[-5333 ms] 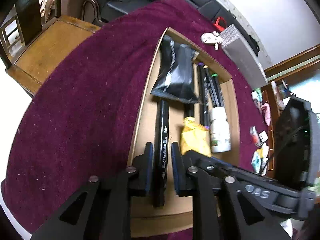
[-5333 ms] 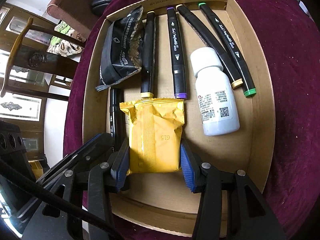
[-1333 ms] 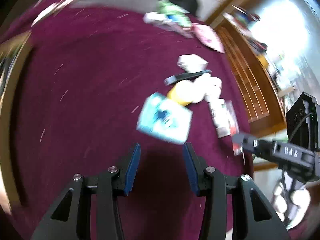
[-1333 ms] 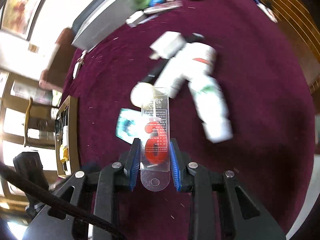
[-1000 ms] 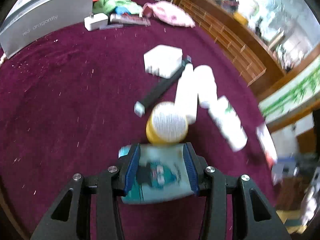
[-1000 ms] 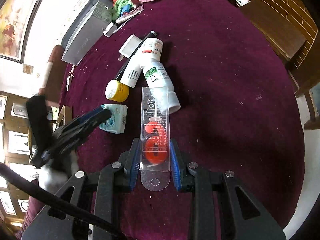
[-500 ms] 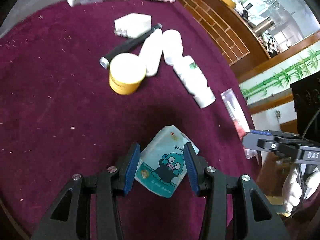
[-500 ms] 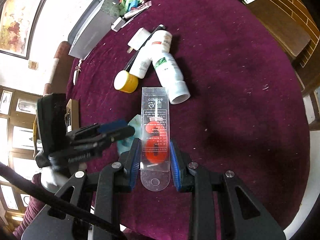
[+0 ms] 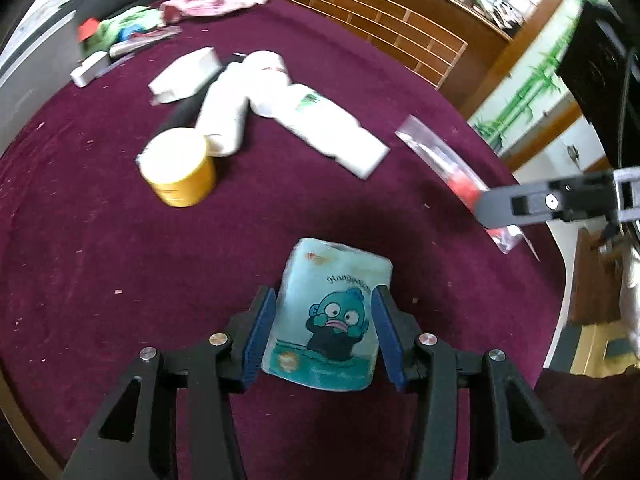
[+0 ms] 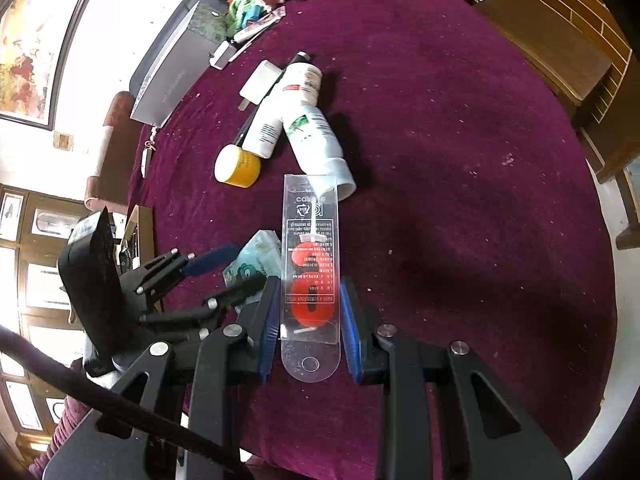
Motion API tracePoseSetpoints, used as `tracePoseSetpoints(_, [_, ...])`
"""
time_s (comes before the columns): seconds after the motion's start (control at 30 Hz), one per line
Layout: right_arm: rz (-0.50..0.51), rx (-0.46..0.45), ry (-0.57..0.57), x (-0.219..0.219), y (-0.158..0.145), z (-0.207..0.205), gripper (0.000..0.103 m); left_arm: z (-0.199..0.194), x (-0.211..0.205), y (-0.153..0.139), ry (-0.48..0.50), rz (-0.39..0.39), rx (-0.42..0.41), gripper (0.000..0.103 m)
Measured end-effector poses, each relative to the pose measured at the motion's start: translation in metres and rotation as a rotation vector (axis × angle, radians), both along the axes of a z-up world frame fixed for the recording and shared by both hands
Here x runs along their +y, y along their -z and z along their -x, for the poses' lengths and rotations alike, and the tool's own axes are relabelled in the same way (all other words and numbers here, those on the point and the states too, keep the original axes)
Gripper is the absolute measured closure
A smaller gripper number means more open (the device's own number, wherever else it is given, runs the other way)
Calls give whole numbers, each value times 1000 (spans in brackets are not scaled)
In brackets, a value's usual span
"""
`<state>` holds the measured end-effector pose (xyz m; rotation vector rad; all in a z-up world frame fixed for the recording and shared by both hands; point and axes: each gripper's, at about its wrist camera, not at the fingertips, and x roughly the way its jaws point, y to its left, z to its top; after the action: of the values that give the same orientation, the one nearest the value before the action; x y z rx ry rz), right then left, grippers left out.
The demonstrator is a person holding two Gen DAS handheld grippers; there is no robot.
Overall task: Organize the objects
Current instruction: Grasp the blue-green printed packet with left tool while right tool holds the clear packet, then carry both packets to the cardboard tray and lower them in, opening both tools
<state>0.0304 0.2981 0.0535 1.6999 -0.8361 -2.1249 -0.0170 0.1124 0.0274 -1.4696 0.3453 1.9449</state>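
My left gripper (image 9: 325, 330) has its blue pads on both sides of a teal tissue pack (image 9: 330, 316) with a cartoon face, above the maroon cloth; it also shows in the right wrist view (image 10: 224, 276), with the pack (image 10: 256, 258) between its fingers. My right gripper (image 10: 309, 326) is shut on a clear plastic packet with red pieces (image 10: 310, 272), held flat and pointing away; the packet also shows in the left wrist view (image 9: 448, 168).
On the maroon table (image 10: 460, 200) lie a yellow jar (image 10: 238, 166), white bottles (image 10: 316, 136), a white box (image 10: 258, 82) and a black marker. A grey box (image 10: 172, 68) and cloths sit at the far edge. The cardboard tray's edge (image 10: 136, 232) shows at the left.
My left gripper has moved in around the tissue pack, which now sits straight between its pads. My right gripper keeps holding the clear packet, shifted slightly.
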Motion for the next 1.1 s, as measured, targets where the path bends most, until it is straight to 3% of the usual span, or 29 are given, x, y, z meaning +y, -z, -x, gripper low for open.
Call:
tracePoseSetpoints(0.13, [0, -7, 5, 2, 2, 0, 77, -6, 13, 5, 0, 15, 28, 53])
tracePoseSetpoints(0.37, [-8, -5, 7, -1, 1, 3, 77, -24, 32, 10, -68, 119, 184, 50])
tracePoseSetpoints(0.47, [-13, -4, -1, -5, 0, 3, 77, -23, 27, 8, -138, 106, 168, 60])
tracePoseSetpoints(0.53, [-19, -1, -7, -9, -1, 3, 77, -22, 22, 7, -168, 71, 134, 65])
tracePoseSetpoints(0.73, [-29, 1, -25, -23, -4, 5, 77, -22, -19, -8, -297, -47, 67, 68])
tracePoseSetpoints(1.1, [-28, 21, -142, -91, -13, 16, 77, -53, -134, -51, -531, -221, 44, 68])
